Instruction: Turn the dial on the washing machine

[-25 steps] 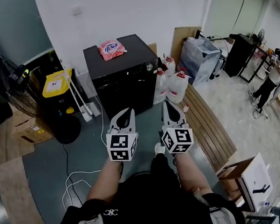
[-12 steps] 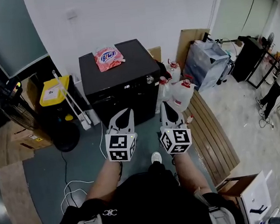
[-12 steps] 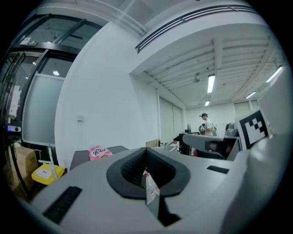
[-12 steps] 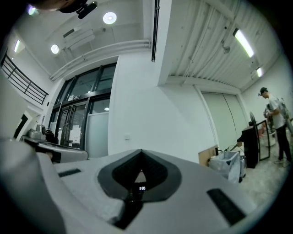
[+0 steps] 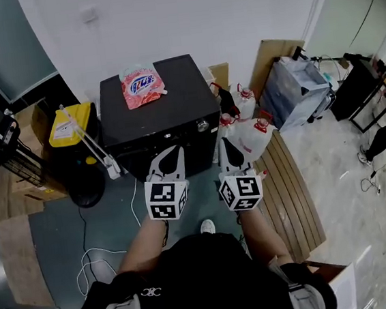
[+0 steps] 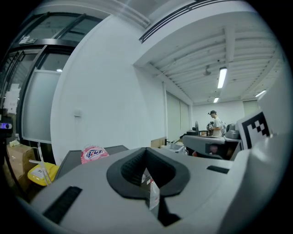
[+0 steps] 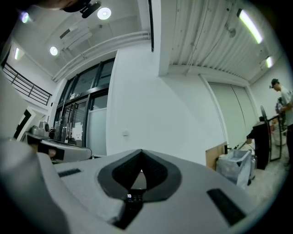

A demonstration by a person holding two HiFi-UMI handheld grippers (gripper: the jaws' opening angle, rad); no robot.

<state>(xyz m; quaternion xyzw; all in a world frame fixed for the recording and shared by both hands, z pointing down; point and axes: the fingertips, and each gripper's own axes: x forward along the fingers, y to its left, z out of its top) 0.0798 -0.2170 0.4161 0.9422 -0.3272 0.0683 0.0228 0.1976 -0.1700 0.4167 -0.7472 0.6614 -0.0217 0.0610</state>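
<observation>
Black box-shaped washing machine [image 5: 167,101] front partly hidden behind white left gripper [image 5: 173,153] and right gripper [image 5: 228,144]; both jaws closed, empty; small silver dial [image 5: 202,125] now nearer than before.

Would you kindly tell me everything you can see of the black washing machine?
The washing machine is a black, boxy unit with a matte-looking casing. It stands upright on the floor with its back to the white wall. A pink and white pouch lies on its flat top, toward the rear. A round silver dial sits at the right end of its front panel in the head view. White jugs stand close beside it on that side, and a yellow-lidded bin stands on the other. The left gripper and right gripper are in front of it, apart from it.
</observation>
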